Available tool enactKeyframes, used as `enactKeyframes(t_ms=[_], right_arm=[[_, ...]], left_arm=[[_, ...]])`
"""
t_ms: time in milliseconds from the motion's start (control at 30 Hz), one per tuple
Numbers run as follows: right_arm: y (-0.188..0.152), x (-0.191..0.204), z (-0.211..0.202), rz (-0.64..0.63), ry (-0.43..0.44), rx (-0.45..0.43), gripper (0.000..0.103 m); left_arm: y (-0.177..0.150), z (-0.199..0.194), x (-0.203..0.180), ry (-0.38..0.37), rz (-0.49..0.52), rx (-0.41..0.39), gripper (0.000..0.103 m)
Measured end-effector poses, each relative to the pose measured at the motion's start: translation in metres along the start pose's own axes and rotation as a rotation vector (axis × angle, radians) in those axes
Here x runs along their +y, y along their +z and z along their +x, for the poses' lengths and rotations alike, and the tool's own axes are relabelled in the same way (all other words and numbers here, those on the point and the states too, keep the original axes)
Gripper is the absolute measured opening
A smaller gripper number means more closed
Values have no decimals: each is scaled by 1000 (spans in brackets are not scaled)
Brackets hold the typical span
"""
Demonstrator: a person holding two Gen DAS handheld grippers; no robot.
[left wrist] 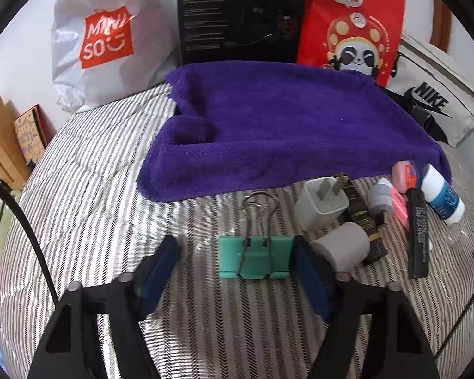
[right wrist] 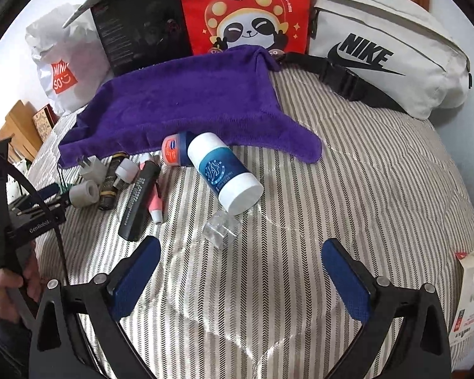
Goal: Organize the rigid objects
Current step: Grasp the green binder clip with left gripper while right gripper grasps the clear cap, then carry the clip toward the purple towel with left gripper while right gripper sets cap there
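We see the green binder clip (left wrist: 255, 257) lying just in front of the purple towel (left wrist: 284, 120), between the spread, not pressing fingers of our left gripper (left wrist: 237, 271). Our right gripper (right wrist: 241, 271) is wide apart and empty.

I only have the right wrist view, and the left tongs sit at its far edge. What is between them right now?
Observer: A green binder clip lies flat on the striped cover between the left tongs, its wire handles pointing toward the purple towel.
Operator: Are they gripping it?
Observer: Not yet. One pad is at the clip's end nearest the grey cylinder, but the other pad has a clear gap to the clip.
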State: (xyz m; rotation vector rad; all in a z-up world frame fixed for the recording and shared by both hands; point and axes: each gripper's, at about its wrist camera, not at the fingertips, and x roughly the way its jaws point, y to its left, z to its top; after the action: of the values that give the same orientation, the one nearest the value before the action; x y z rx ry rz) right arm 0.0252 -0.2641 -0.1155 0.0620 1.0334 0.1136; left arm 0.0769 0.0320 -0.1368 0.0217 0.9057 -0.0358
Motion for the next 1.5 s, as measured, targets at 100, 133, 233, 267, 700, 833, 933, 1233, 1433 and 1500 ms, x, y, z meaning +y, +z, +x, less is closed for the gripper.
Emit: enactKeyframes(t_ms=[100, 133, 233, 267, 700, 833, 933, 1233, 1433, 1500], right_arm=[[-4, -1, 5, -10, 21, -2, 96], [-5, 0, 7, -18, 24, -1, 95], [-7, 3, 12, -47, 26, -5, 87], [-8, 3, 13, -51, 25, -9, 85], [-4, 16, 32, -125, -9, -37, 30], [-5, 16, 30, -132, 0, -31, 30], [-6, 13, 31, -112, 11, -19, 30], [2, 13, 13, -107, 27, -41, 30], [7, 17, 4, -121, 49, -55, 30], [11, 20, 1, -132, 57, -61, 30]], left_arm=[[0, -2, -3, -6, 18, -11, 40], [1, -2, -5, -9, 27, -13, 40], [2, -2, -6, -4, 32, -12, 40], [2, -2, -6, -7, 29, -12, 40], [1, -2, -5, -18, 20, -10, 40], [1, -2, -5, -18, 20, -11, 40], [1, -2, -5, -21, 18, -11, 40], [-4, -6, 0, -12, 11, 3, 40], [-7, -10, 16, -12, -36, 10, 40], [-6, -14, 23, -13, -50, 6, 40]])
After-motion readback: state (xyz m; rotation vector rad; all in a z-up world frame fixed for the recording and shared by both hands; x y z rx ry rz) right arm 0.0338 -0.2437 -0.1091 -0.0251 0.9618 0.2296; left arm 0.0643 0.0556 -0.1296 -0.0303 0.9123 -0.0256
